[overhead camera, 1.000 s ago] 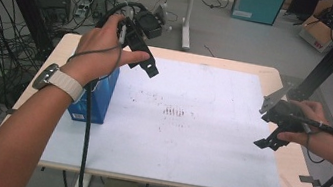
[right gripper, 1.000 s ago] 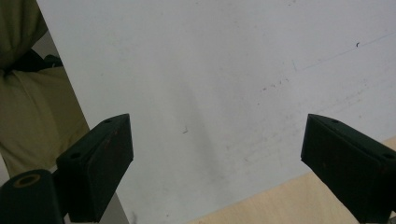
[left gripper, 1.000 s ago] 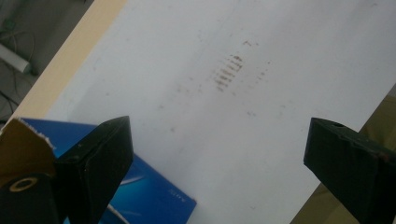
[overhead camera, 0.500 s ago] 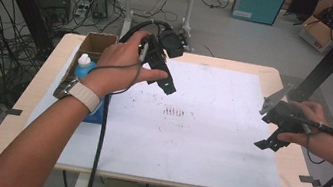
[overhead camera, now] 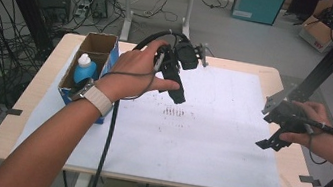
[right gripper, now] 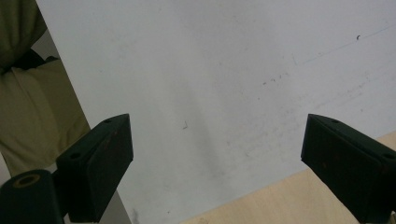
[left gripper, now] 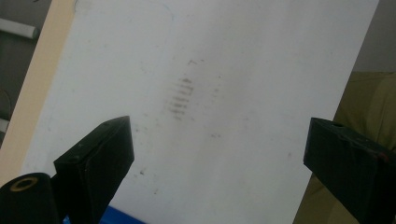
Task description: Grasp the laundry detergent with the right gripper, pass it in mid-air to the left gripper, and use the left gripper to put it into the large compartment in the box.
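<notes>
Cardboard box (overhead camera: 93, 56) holding blue bottle (overhead camera: 85, 69) at left table (overhead camera: 269, 73) edge, white sheet (overhead camera: 219, 132) bare

The pale wooden table (overhead camera: 31, 102) looks smooth and matt under a white matt sheet (overhead camera: 226, 148) smudged with grey marks (left gripper: 181, 97); the open brown cardboard box (overhead camera: 91, 49) is dull, the blue plastic bottle with white cap (overhead camera: 84, 69) faintly glossy

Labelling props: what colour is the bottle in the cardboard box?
Light blue body with a white cap; the bottle stands in the box, best seen in the high view.
</notes>
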Demonstrator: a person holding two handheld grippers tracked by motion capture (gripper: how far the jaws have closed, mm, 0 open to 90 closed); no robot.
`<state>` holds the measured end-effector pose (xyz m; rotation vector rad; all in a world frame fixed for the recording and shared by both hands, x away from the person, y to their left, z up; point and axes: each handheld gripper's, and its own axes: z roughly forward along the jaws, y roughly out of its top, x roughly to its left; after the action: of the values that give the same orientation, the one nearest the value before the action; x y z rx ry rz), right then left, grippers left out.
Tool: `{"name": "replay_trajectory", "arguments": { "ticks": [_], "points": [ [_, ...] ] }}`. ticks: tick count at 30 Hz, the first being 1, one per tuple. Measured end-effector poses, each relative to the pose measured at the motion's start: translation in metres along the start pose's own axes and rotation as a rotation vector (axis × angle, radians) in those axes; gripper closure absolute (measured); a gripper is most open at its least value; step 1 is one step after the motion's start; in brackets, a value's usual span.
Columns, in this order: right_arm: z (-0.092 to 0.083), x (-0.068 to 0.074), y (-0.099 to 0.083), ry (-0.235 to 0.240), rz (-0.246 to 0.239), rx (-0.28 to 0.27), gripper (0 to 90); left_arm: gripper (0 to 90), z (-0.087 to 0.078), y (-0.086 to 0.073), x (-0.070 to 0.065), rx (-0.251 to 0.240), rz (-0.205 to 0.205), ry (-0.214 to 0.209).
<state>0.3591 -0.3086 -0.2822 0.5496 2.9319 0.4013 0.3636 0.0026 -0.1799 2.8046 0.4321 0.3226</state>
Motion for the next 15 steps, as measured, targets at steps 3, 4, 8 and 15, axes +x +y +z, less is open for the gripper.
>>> {"name": "replay_trajectory", "arguments": {
  "ticks": [3, 4, 8, 15],
  "points": [
    [0.0001, -0.0001, -0.0002, -0.003, 0.002, 0.000, 9.0, 9.1, 0.0022, 0.0014, -0.0026, 0.004, 0.012, 0.006],
    [0.0001, -0.0001, -0.0003, -0.003, 0.001, 0.001, 9.0, 9.2, 0.0029, 0.0015, -0.0034, 0.004, 0.012, 0.010],
    [0.0006, 0.0004, -0.0004, -0.002, 0.002, 0.002, 9.0, 9.2, 0.0043, 0.0013, -0.0053, 0.009, 0.020, 0.016],
    [0.0008, 0.0016, 0.0010, -0.002, -0.001, 0.005, 9.0, 9.1, 0.0075, 0.0003, -0.0082, 0.009, 0.016, 0.022]
  ]
}}
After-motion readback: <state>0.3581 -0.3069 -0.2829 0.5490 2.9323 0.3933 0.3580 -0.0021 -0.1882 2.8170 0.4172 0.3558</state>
